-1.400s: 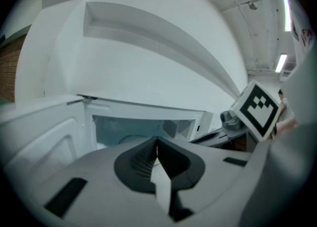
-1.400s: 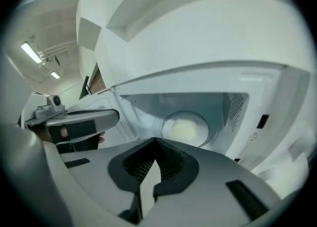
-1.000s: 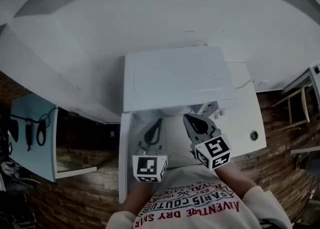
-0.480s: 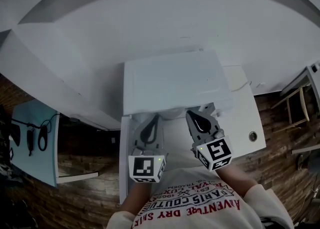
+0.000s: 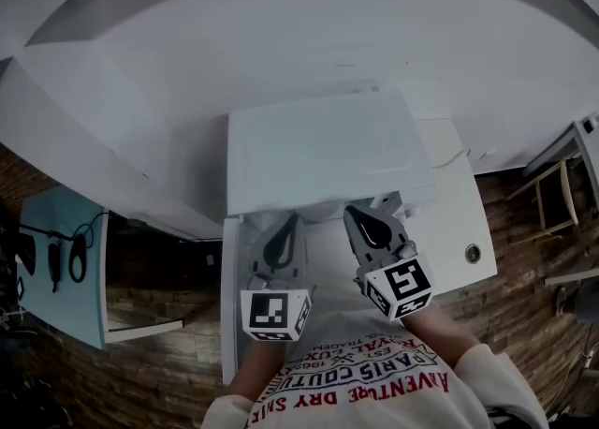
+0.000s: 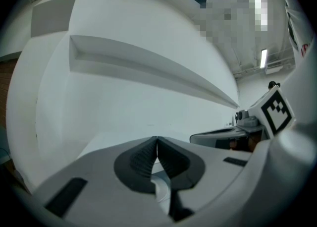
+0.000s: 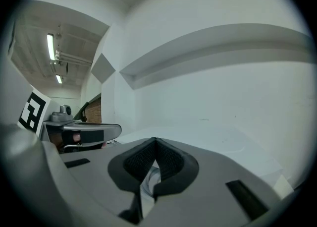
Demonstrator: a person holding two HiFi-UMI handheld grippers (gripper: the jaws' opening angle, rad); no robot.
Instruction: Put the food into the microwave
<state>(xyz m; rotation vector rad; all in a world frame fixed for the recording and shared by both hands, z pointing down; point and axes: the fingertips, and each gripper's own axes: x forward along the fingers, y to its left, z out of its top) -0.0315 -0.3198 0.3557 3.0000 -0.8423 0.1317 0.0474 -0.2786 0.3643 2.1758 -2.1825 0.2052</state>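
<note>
Food shows in no view, so step and next move stay unsettled; white box-shaped microwave (image 5: 323,151) sits on white counter (image 5: 459,221), grey left gripper (image 6: 157,141) and grey right gripper (image 7: 155,142) level before its front, jaws pinched together, nothing plainly held.

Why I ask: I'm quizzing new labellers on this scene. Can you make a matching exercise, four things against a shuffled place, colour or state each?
Things:
1. left gripper
2. white microwave
3. side table
4. round tabletop hole

Descriptions:
A. light blue
B. shut, pads together
C. off to the right of the right gripper
D. just ahead of both grippers

Pairs: 1-B, 2-D, 3-A, 4-C
</note>
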